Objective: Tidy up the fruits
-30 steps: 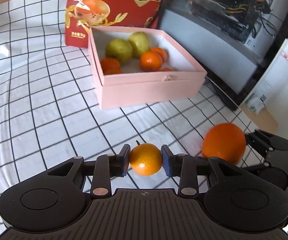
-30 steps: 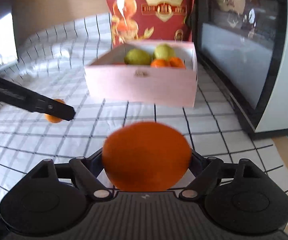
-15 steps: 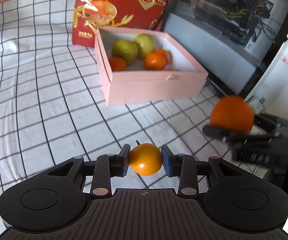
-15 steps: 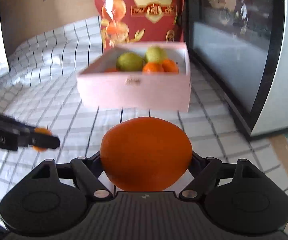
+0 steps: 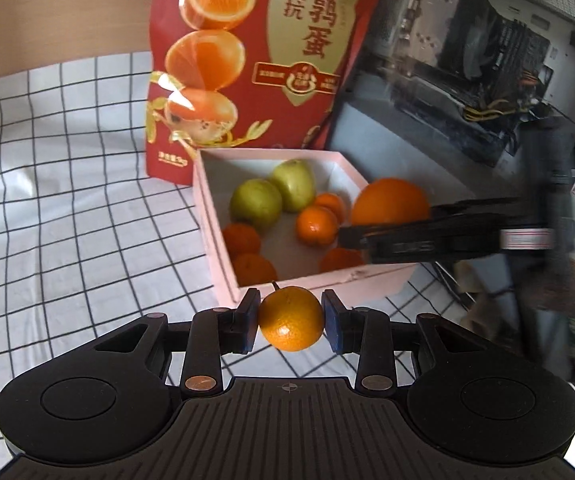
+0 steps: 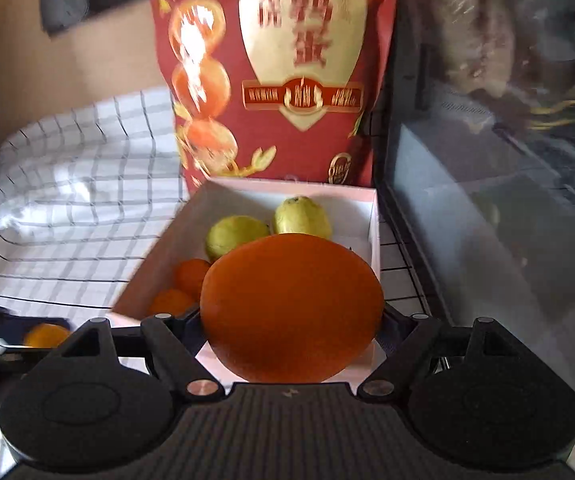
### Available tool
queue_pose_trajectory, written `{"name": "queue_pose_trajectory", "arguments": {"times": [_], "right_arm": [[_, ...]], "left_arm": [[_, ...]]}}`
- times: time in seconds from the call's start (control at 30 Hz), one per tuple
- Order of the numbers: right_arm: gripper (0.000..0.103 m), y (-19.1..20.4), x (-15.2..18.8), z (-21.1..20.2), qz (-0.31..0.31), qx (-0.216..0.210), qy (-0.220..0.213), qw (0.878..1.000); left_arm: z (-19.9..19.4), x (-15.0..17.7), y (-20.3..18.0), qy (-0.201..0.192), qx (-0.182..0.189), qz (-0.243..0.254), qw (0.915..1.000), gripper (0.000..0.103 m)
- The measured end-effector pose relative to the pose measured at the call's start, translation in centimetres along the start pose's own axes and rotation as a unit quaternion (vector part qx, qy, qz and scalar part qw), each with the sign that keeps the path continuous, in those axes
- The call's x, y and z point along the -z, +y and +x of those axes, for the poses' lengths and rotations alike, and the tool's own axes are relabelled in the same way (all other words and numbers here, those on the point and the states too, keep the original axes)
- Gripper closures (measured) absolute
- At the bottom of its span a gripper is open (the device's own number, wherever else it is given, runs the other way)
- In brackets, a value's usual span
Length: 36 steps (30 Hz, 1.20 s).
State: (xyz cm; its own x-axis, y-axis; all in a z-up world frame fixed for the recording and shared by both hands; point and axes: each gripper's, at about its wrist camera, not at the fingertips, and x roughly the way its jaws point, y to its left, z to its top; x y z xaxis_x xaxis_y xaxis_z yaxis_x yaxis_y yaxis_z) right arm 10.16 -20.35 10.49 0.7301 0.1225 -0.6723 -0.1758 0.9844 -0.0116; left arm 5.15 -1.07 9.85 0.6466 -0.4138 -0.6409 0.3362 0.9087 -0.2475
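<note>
White cloth with a black grid (image 5: 67, 208) covers the table, rumpled out toward nine o'clock, and a tan wall rises behind it. At twelve o'clock a tall red bag (image 5: 263, 60) printed with halved oranges stands upright, right behind the pink box (image 5: 319, 284). Off at two o'clock sits a dark glass-fronted case (image 5: 467, 64) with cables and electronics showing through the pane.

Inside the box: two green pears (image 5: 273, 196) toward the back and several small mandarins (image 5: 315, 224) across the floor.

The left gripper (image 5: 290, 322) points downward toward the cloth, just short of the box's near wall at six o'clock, its blue pads pinched narrow on a small mandarin with a stem (image 5: 290, 318), which is off the cloth.

The right gripper (image 6: 291, 320) comes in from three o'clock in the left view, long black fingers reaching over the box's right wall. Its jaws stand wide, clamped around a big orange (image 6: 291, 308), pads pressed to both sides. That orange hangs above the box's right half, clear of the fruit below. From the right wrist view, the pears peek over its top at twelve o'clock and the left gripper's mandarin shows low at nine o'clock.
</note>
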Motion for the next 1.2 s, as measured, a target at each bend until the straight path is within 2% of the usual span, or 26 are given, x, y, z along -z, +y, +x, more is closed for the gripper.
{"name": "queue_pose_trajectory", "arguments": {"times": [0.13,0.23,0.33,0.47,0.57,0.63,0.67,0.73,0.8,0.83,0.9,0.93,1.0,1.07,1.1,1.2], "right_arm": [[0.022,0.9,-0.9,4.1,-0.015,0.011,0.049,0.999],[0.022,1.4,-1.3,4.7,-0.030,0.014,0.039,0.999],[0.022,1.0,-1.6,4.7,-0.014,0.003,0.037,0.999],[0.022,-0.1,-1.2,3.5,0.026,-0.009,0.034,0.999],[0.022,-0.4,-0.5,2.4,0.022,-0.025,0.017,0.999],[0.020,-0.6,-0.8,2.3,0.034,-0.028,0.020,0.999],[0.020,-0.7,-1.1,2.6,0.041,-0.027,0.023,0.999],[0.020,-0.6,-1.4,3.1,0.046,-0.017,0.025,0.998],[0.020,-0.2,-1.5,3.7,0.032,-0.005,0.021,0.999],[0.020,0.0,-1.5,3.9,0.020,-0.001,0.019,1.000],[0.021,0.5,-1.5,4.0,-0.002,0.006,0.010,1.000],[0.021,0.7,-1.3,4.0,-0.013,0.008,0.008,1.000],[0.021,1.1,-1.0,3.9,-0.032,0.013,0.003,0.999],[0.020,1.5,-0.8,4.0,-0.046,0.020,-0.004,0.999],[0.020,1.8,-0.7,4.0,-0.053,0.024,-0.005,0.998],[0.020,2.3,-0.3,4.0,-0.077,0.033,-0.011,0.996]], "left_arm": [[0.1,0.7,1.2,0.009,-0.011,-0.011,0.9998,0.065],[0.4,1.1,2.4,0.016,-0.021,-0.022,0.9994,0.065],[0.8,1.2,3.1,0.019,-0.025,-0.030,0.9990,0.065],[1.8,0.7,3.2,0.019,-0.021,-0.034,0.9990,0.065],[3.3,0.2,2.7,0.020,-0.014,-0.037,0.9990,0.065],[4.3,-0.4,2.3,0.014,-0.007,-0.041,0.9991,0.065],[4.8,-0.8,2.1,0.008,-0.010,-0.042,0.9991,0.063],[5.7,-2.1,1.7,0.003,-0.030,-0.041,0.9987,0.066],[6.3,-3.7,2.0,-0.014,-0.021,-0.050,0.9984,0.079],[6.3,-4.5,2.1,-0.024,-0.020,-0.055,0.9980,0.082],[6.0,-5.9,1.7,-0.048,-0.036,-0.047,0.9971,0.082],[6.0,-6.5,1.4,-0.054,-0.031,-0.041,0.9972,0.082],[7.3,-7.5,0.8,-0.042,-0.002,-0.033,0.9986,0.082],[9.5,-8.2,0.5,-0.010,0.023,-0.032,0.9992,0.082],[10.3,-8.3,0.5,-0.003,0.022,-0.030,0.9993,0.082],[10.3,-7.7,0.5,-0.020,0.000,-0.026,0.9994,0.080]]}}
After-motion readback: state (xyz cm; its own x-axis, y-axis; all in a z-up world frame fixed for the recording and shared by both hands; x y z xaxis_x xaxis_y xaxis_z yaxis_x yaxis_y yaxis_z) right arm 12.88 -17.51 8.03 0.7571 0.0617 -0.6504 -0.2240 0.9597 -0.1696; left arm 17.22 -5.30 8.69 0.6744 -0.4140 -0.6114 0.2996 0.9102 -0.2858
